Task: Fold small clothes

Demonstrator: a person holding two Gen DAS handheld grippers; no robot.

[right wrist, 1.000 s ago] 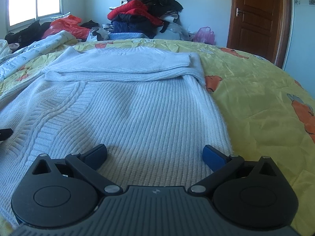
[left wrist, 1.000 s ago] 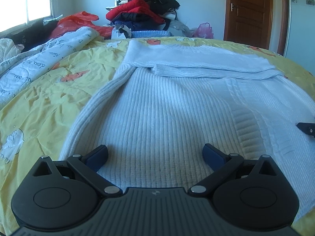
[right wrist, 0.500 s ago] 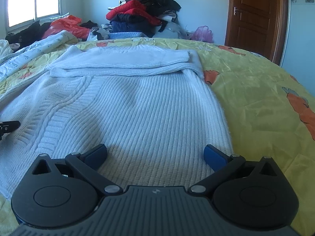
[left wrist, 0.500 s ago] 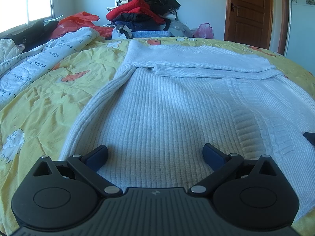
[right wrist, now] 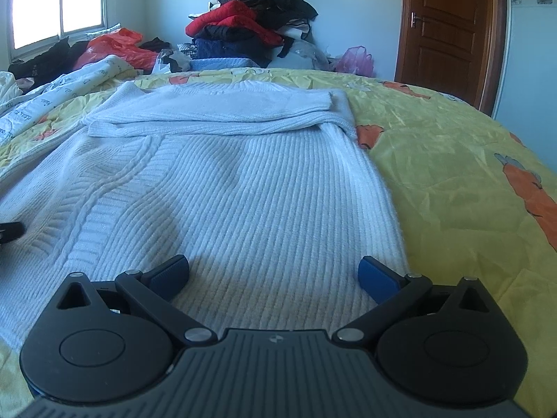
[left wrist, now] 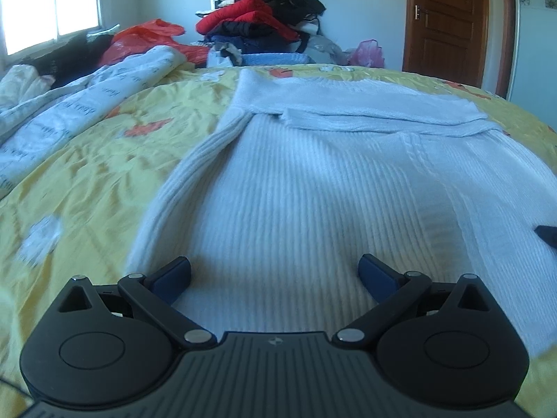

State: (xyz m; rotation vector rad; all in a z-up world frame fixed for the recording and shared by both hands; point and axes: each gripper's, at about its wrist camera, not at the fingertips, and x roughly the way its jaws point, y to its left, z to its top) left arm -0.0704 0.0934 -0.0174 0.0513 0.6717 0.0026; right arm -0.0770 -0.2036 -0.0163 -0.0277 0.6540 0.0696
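Knitwear is seen spread flat on a yellow printed bedspread (right wrist: pixel 452 160), a white ribbed sweater (left wrist: pixel 313 191) lying directly ahead of both tools with its sleeves already folded across the far end. The left gripper (left wrist: pixel 275 271) is held low over the near hem by the sweater's left edge, jaws spread wide and nothing between the blue pads (left wrist: pixel 174 275). The right gripper (right wrist: pixel 273 271) is held likewise over the near hem by the right edge, jaws fully apart and empty.

A bottom-to-top fold is judged to be the step in hand. Trouble is likely if only the top layer of the thick knit is pinched: the back layer would be left behind and the fold would come out lopsided. The bedspread could also be caught along with the hem if the pads are pressed too deep into the soft bedding. An uneven lift by the two tools could skew the stretchy fabric, and the folded sleeves at the far end could be dragged loose. Beyond the sweater a clothes pile (right wrist: pixel 250 24) and a brown door (right wrist: pixel 449 24) are visible.
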